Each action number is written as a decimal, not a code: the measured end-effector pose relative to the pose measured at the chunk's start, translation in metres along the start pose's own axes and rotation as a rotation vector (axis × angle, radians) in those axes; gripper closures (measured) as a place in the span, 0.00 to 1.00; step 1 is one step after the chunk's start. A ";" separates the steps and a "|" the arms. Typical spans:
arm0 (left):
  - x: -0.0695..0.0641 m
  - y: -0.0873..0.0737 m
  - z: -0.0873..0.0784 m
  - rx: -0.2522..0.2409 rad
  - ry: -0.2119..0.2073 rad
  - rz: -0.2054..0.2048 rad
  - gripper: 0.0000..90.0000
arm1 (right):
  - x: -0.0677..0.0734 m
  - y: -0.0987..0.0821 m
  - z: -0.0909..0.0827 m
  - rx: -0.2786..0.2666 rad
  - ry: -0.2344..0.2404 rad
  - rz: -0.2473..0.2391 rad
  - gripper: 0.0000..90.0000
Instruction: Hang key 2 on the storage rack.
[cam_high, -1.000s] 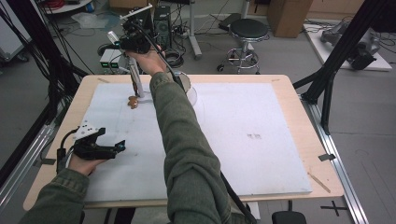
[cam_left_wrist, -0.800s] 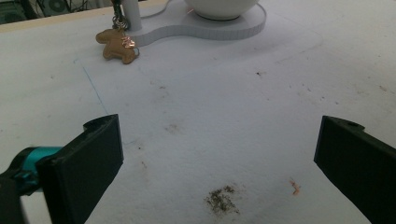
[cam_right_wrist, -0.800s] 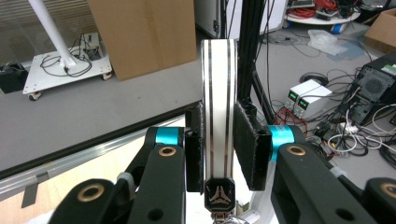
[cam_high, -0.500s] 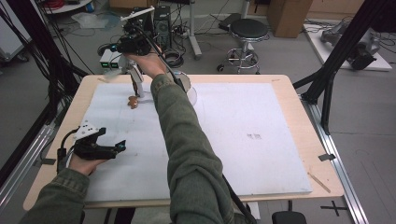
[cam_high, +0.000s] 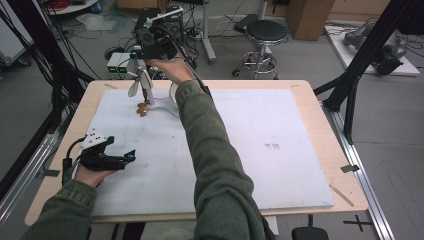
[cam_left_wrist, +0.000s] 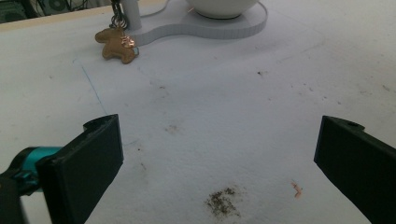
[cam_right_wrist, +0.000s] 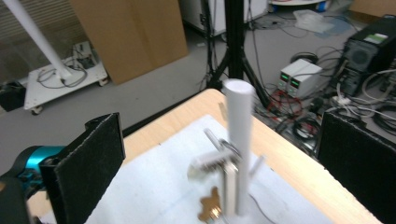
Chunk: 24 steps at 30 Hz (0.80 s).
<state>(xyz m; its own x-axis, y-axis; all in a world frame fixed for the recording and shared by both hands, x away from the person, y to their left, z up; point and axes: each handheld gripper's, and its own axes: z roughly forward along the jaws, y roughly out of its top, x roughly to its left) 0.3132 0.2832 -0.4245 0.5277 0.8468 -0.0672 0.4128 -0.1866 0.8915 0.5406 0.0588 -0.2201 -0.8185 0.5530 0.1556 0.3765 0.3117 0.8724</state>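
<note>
While the left gripper (cam_high: 129, 156) rests with its jaws spread wide on the white mat (cam_high: 280, 120) near the table's front left, the right gripper (cam_high: 145, 50) hovers released above the white post (cam_right_wrist: 238, 140), a brown charm (cam_left_wrist: 116, 44) lying at its foot beside the bowl (cam_left_wrist: 224, 7).

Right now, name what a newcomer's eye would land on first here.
The white post stand at the white mat's far left corner, a brown charm hanging low beside it. The right gripper hovers open above the post; the left gripper rests open near the mat's near left edge.
</note>
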 end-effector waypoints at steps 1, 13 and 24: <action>0.001 0.000 0.000 -0.001 0.003 0.006 0.02 | -0.002 -0.002 -0.004 -0.001 -0.008 -0.004 0.00; 0.000 0.001 0.002 0.005 0.003 0.003 0.02 | -0.021 -0.029 -0.048 0.034 -0.078 -0.001 0.00; -0.001 0.001 0.002 0.009 0.004 0.004 0.02 | -0.032 -0.061 -0.080 0.041 -0.127 0.006 0.00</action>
<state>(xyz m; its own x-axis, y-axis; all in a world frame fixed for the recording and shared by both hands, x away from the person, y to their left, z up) 0.3146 0.2815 -0.4249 0.5263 0.8481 -0.0612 0.4174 -0.1950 0.8876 0.5092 -0.0402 -0.2412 -0.7558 0.6474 0.0985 0.4008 0.3383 0.8514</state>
